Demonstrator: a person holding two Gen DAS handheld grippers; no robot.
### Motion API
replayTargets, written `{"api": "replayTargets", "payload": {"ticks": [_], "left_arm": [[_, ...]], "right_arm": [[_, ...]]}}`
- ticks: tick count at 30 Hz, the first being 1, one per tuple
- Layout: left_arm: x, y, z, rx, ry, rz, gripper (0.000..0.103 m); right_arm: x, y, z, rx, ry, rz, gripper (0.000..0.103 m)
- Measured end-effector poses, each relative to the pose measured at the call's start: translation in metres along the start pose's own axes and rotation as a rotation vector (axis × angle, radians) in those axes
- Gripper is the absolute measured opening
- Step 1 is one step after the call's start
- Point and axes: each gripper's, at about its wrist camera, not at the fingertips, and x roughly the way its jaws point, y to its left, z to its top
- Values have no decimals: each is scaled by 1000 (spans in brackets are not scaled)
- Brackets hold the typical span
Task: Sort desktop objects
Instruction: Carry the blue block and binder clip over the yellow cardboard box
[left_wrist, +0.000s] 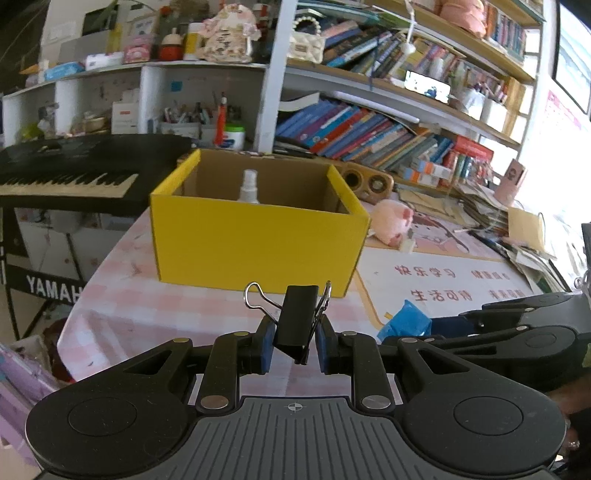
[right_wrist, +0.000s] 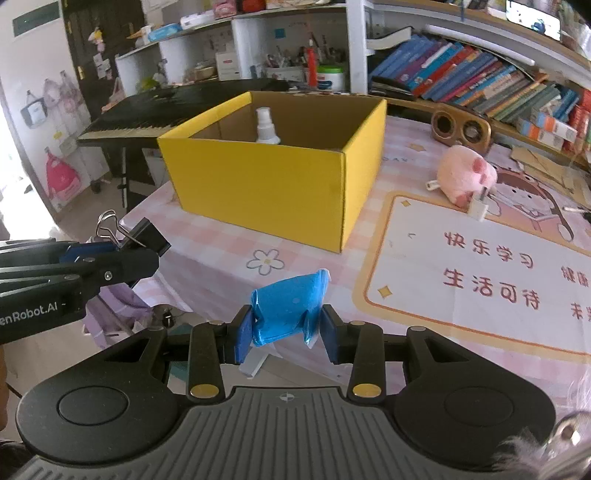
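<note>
Jaws clear; yellow box (right_wrist: 280, 184) holds spray bottle (right_wrist: 266, 127).

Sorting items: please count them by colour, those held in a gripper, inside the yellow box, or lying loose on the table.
Black: 1, binder clip in left gripper
Blue: 1, blue packet in right gripper
White: 1, spray bottle in yellow box
Pink: 1, plush toy on table
Total: 4

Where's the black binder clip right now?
The black metal binder clip is clamped between the left gripper fingers, held above the pink checked tablecloth just in front of the yellow cardboard box.
</note>
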Motion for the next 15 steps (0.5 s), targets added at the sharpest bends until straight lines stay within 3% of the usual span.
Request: {"api": "replayTargets", "payload": {"ticks": [9, 15], "left_arm": [[2, 2, 3, -9, -14, 24, 23], [3, 8, 20, -17, -63, 64, 23]], "right_arm": [[6, 13, 12, -78, -3, 33, 36], [11, 10, 30, -109, -50, 48, 36]]}}
